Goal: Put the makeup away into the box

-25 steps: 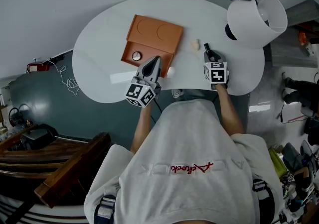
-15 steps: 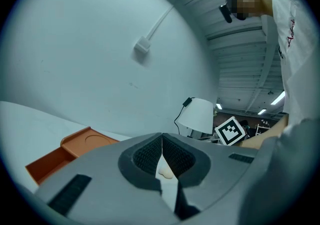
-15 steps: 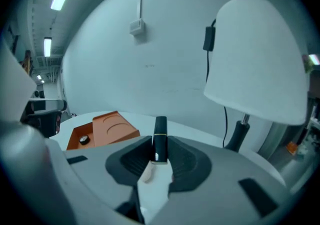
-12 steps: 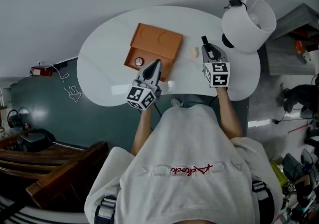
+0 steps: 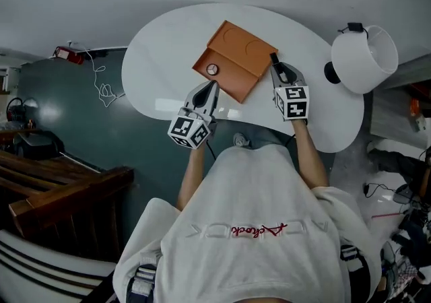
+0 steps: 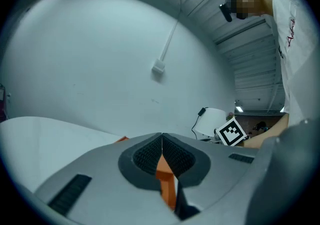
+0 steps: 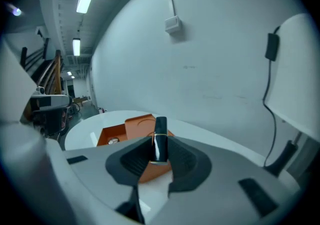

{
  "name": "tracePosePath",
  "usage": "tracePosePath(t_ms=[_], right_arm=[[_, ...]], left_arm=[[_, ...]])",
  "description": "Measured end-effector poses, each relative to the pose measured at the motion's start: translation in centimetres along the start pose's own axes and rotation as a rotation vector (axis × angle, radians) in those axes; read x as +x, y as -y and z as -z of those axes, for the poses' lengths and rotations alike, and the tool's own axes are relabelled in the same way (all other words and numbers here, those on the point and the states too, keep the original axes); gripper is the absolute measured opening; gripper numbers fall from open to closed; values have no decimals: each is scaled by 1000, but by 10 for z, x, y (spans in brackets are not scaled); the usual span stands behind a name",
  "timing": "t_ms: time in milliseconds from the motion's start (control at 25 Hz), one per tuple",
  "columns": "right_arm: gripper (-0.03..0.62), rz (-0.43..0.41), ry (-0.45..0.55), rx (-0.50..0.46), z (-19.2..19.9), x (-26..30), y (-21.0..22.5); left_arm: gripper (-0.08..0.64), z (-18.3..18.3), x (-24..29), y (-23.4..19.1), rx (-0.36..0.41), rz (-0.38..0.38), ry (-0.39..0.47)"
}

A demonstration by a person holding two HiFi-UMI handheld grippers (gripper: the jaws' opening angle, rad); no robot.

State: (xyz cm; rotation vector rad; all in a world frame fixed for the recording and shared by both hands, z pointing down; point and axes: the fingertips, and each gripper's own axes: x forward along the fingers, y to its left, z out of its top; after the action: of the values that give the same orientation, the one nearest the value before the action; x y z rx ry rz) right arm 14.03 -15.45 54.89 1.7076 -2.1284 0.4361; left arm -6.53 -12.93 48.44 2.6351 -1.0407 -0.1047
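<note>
Fingers (image 7: pixel 131 158) of right gripper (image 5: pixel 280 71) clamp lipstick (image 7: pixel 160 136) beside box (image 5: pixel 237 59) edge; left gripper (image 5: pixel 209 87) clenched, empty.

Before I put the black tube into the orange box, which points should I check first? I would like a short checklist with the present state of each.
1. Black tube held in right claw: ok, pads press both its sides.
2. Orange box open: ok, lid folded back.
3. Free room inside the box: ok, only a small round item shows there.
4. Left claw out of the way: cannot tell; it is shut, empty, close to the box's near edge.
5. Lamp clear of the path: ok, it stands apart at the right.
</note>
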Motion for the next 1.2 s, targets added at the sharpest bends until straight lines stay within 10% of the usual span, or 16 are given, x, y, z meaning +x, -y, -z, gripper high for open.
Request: tracePosePath(t_ms=[520, 1200], right_arm=[[109, -396, -40, -217, -17, 62, -170], [109, -460, -274, -291, 44, 92, -187]], left_arm=[[11, -6, -143, -64, -41, -403, 104], [11, 16, -136, -83, -117, -423, 87]])
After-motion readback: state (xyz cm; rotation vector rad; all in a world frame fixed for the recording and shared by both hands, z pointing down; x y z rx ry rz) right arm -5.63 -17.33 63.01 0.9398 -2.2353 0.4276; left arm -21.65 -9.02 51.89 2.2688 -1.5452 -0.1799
